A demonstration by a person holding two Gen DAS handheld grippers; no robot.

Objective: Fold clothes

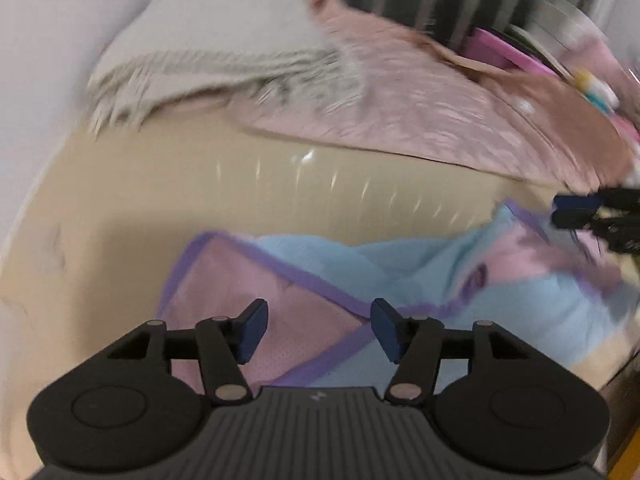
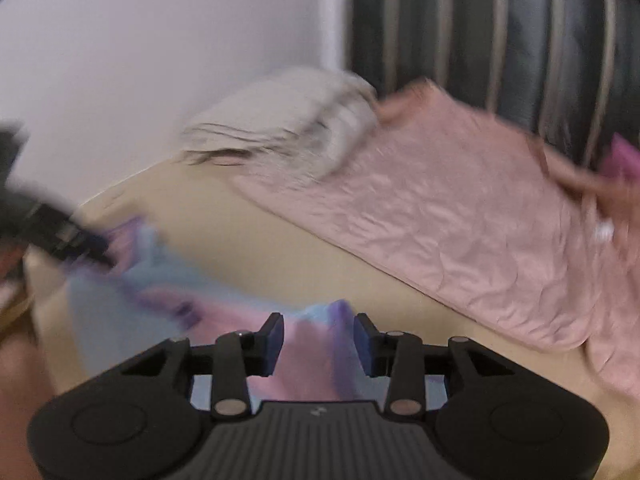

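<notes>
Looking along my left gripper [image 1: 318, 330] in the left wrist view, I see its blue pads spread wide with nothing between them, hanging over the pink panel of the pastel garment [image 1: 360, 280]. That garment, blue and pink with purple trim, lies crumpled across the lower middle of the frame on the beige surface [image 1: 160, 200]. Its purple-edged corner sits at lower left; its far corner rises toward the right edge, where my right gripper [image 1: 576, 210] enters, its pads close together at the hem. I cannot tell from this view whether cloth is pinched.

Right wrist view: the right gripper's [image 2: 318, 340] pads stand apart, with a ridge of pink and purple cloth [image 2: 316, 344] rising between them; contact with the pads is not clear through the blur. The left gripper [image 2: 68, 240] shows as a dark smear at the left edge, against the garment's far corner.

Edges and room: a bare band of beige runs across mid-frame in both views, between the garment and the pink quilted cloth [image 1: 420, 112] further back. A grey fringed throw [image 1: 224, 56] overlaps that cloth at upper left. Striped dark upholstery [image 2: 500, 40] closes the top; a pale wall [image 2: 160, 60] fills the upper left.

Writing: a small light mark on each gripper body, unreadable. A dark purple patch on the garment is too blurred to read.
</notes>
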